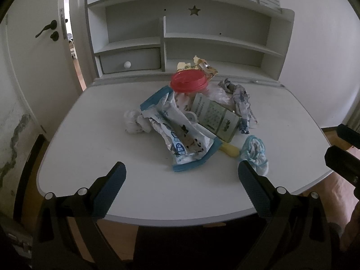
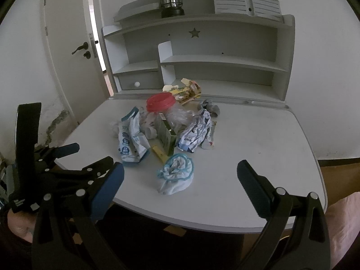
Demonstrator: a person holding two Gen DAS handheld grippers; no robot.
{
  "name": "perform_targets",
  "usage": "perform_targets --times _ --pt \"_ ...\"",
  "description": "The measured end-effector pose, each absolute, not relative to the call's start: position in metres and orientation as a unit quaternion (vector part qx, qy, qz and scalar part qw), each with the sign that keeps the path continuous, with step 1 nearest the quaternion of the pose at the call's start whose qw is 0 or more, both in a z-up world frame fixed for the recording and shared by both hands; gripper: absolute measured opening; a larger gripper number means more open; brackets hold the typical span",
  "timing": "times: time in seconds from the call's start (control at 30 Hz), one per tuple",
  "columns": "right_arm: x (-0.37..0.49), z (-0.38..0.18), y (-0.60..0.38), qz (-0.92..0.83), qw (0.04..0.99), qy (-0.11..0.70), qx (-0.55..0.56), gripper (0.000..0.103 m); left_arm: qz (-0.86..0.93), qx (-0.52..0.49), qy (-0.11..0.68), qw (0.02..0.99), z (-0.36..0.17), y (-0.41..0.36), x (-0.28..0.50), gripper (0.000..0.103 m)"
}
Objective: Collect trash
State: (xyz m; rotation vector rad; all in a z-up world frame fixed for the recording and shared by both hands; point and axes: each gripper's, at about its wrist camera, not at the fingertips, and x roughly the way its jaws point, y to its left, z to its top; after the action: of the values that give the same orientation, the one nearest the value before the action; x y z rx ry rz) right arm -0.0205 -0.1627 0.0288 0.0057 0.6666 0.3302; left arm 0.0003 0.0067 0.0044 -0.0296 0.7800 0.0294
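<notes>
A heap of trash lies mid-desk: a blue and white wrapper (image 1: 180, 130) (image 2: 131, 137), a green carton (image 1: 216, 118) (image 2: 167, 136), a red lid on a clear jar (image 1: 188, 80) (image 2: 160, 102), a crumpled white tissue (image 1: 135, 121), a yellow stick (image 1: 229, 150) (image 2: 159, 153), a blue-edged crumpled wad (image 1: 255, 154) (image 2: 176, 173), a crumpled printed wrapper (image 2: 196, 132) and a yellow wrapper (image 1: 205, 66) (image 2: 186, 92) at the back. My left gripper (image 1: 181, 173) is open and empty over the desk's near edge. My right gripper (image 2: 180, 175) is open and empty, the blue-edged wad just beyond its fingers.
The white desk (image 1: 90, 139) (image 2: 258, 148) has a shelf hutch (image 1: 202, 36) with a small drawer (image 1: 129, 60) behind the heap. A black lantern (image 2: 171, 0) stands on top. A door (image 1: 38, 51) stands ajar at left. The other gripper shows at each view's edge.
</notes>
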Motion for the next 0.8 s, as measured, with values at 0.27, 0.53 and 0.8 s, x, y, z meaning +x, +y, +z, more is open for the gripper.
perform_targets --times 0.27,0.53,0.8 --pt "-0.020 0.028 -0.162 0.161 0.932 0.325 0.003 0.097 0.015 -0.014 0.380 0.925 0.003 0.008 0.000 0.097" --pt "-0.022 0.028 -0.158 0.163 0.931 0.326 0.001 0.097 0.015 -0.018 0.386 0.922 -0.001 0.012 0.004 0.097" --pt "-0.014 0.015 -0.160 0.168 0.922 0.349 0.010 0.097 0.003 -0.041 0.403 0.914 -0.008 0.022 0.027 0.097"
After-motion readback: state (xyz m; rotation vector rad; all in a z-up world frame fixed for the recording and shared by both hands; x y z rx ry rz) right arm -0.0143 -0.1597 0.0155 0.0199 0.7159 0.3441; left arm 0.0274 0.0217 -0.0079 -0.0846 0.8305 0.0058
